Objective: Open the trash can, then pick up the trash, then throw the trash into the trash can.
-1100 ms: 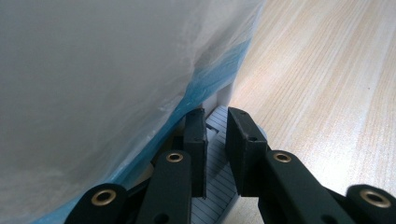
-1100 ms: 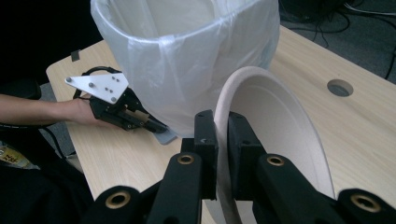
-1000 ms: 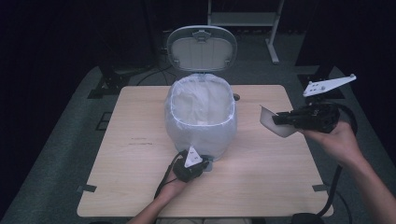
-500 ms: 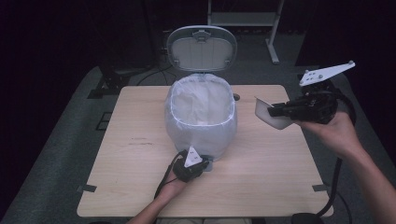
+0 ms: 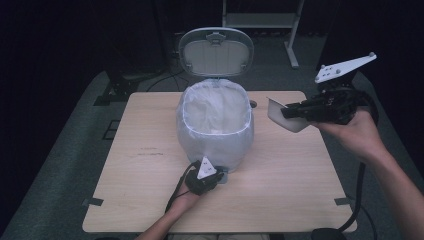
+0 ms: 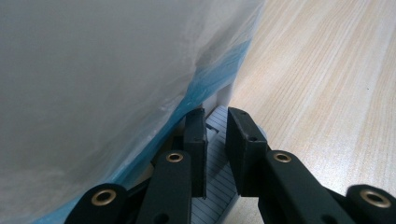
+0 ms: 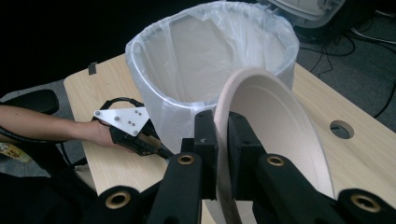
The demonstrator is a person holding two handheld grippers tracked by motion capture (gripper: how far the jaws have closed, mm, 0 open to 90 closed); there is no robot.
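A lidded waste bin (image 5: 216, 131) lined with a white plastic bag (image 7: 205, 51) stands near the middle of the pale wooden table (image 5: 130, 165), its oval lid (image 5: 216, 51) raised upright at the far side. The bag's edge is folded down over the rim and covers most of the bin's outer wall.

The left gripper (image 5: 218, 176) rests low on the table at the near foot of the bin, held by the person's left hand (image 5: 187, 196) coming in from the bottom edge. In the left gripper view its jaws stand nearly together over the bin's ribbed pedal (image 6: 215, 154), right at the base where the blue hem of the bag hangs; whether the pads actually press on the pedal cannot be told.

The right gripper (image 5: 290, 111) is held in the air over the right part of the table, to the right of the bin and apart from it, in the person's right hand (image 5: 352, 131). Its jaws are pinched on the rim of a shallow off-white paper plate (image 7: 275, 135), which stands on edge, tilted, with its hollow side showing in the right gripper view. In that view the plate sits in front of the bin's open mouth, and a round hole (image 7: 341, 129) in the tabletop lies to its right
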